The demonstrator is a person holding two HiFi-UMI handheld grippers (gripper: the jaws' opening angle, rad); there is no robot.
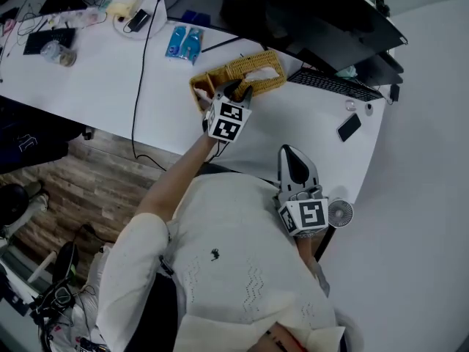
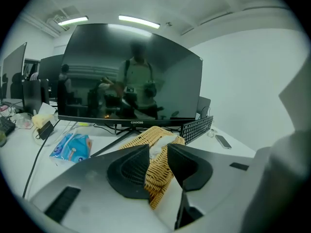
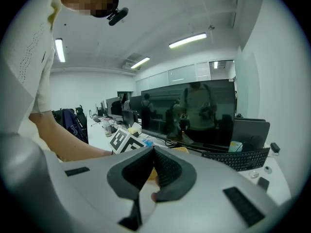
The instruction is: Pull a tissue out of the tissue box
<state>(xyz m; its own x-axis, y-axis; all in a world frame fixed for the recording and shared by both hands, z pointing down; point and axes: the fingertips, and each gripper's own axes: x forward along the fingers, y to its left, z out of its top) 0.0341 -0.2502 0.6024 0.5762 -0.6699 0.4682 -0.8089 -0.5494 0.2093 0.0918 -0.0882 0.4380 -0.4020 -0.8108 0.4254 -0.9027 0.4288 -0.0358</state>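
The wicker tissue box (image 1: 253, 70) sits on the white counter (image 1: 165, 94) in front of a monitor (image 2: 131, 72), with a white tissue (image 2: 157, 147) poking from its top. The left gripper (image 1: 238, 91) hangs over the box with a narrow gap between its jaws, the tissue showing in that gap, though contact is hard to judge. The right gripper (image 1: 292, 157) is held near the person's body, jaws closed on nothing.

**One Brand Name Legible**

The word "coocaa" stood in small pale letters at the middle of the lower bezel of the large black curved monitor (image 2: 131, 72). Print on the blue plastic packet (image 2: 72, 147) was too blurred to read. The white marker cube (image 1: 226, 121) on the left gripper (image 1: 238, 92) bore black square patterns, not letters.
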